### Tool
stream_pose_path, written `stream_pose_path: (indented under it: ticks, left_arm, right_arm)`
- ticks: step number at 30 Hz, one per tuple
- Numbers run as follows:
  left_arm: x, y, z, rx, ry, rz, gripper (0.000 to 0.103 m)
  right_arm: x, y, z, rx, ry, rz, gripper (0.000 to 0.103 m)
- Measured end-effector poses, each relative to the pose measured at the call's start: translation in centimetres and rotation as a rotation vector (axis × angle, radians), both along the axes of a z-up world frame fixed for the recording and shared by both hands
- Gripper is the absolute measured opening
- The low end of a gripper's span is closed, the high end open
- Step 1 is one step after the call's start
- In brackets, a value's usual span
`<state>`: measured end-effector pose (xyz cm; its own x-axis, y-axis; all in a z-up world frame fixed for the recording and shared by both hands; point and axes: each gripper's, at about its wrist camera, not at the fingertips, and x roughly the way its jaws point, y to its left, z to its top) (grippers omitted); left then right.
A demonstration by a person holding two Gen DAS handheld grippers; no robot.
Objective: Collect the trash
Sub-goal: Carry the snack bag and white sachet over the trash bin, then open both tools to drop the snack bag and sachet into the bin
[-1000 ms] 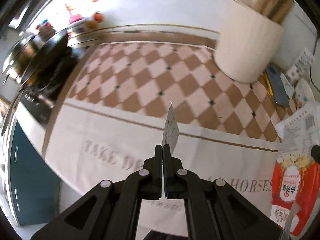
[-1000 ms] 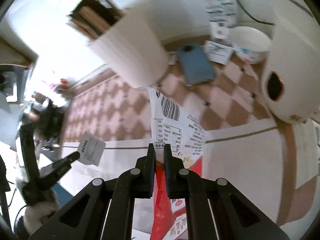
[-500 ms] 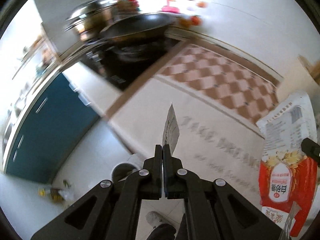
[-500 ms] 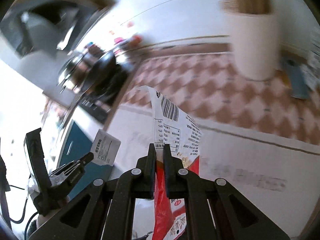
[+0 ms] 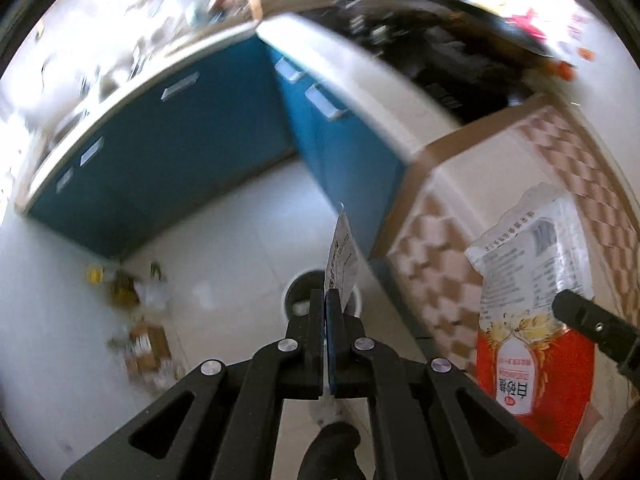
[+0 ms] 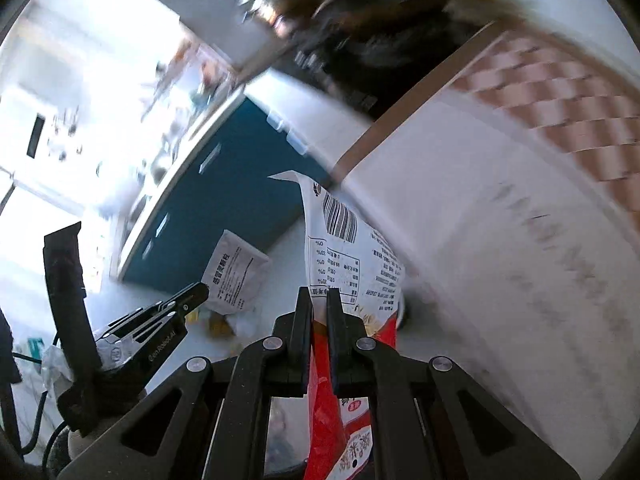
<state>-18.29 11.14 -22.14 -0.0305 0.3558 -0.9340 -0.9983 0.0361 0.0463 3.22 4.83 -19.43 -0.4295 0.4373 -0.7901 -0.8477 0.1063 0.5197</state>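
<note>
My left gripper [image 5: 329, 300] is shut on a small white printed packet [image 5: 341, 266], held edge-on above a round trash bin [image 5: 298, 294] on the floor. My right gripper [image 6: 319, 300] is shut on a red and white snack bag [image 6: 352, 268]. The bag also shows in the left wrist view [image 5: 532, 304], beside the right gripper [image 5: 588, 320]. In the right wrist view the left gripper [image 6: 196, 290] holds the white packet [image 6: 236, 272] to the left of the bag.
The table with a checked and white cloth [image 5: 448, 248] stands at the right, its edge beside the bin. Blue cabinets [image 5: 168, 160] line the back. Loose litter and a small box [image 5: 144, 344] lie on the pale floor at the left. A dark stove [image 6: 372, 48] is behind.
Both grippers have swung left and down, off the tabletop and out over the floor, carrying the packet and the bag. The bin is now below the left gripper.
</note>
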Motion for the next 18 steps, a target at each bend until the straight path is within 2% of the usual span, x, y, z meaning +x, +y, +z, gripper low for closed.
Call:
stream_pose_path:
  ticks: [5,8,12,13,18]
  left_arm:
    - [-6.0,2.6,-7.8,-0.125,-0.067,0.103,0.0]
    - [-8.9,4.8,-14.9,-0.217,-0.14,0.151,0.0]
    - [-11.4,7.0,-24.5,-0.321,-0.235,0.2,0.0]
    - [-12.0,7.7,-27.9,-0.354,-0.273,0.207,0.0]
    - [-13.8,9.5,-40.1,-0.46,-0.364,0.254,0.0]
  right_arm:
    - [-6.8,3.9,-7.6,-0.102,-0.035,0.101,0.007]
    - [-9.7,5.9,-13.2,-0.158,-0.051,0.136,0.007]
    - [-12.9,8.7,-22.5,-0.234,-0.042,0.154,0.007]
    - [-13.8,9.5,-25.9,-0.262,-0.034,0.155,0.007]
    - [-15.9,12.7,-39.0,-0.361,-0.012,0.146,0.007]
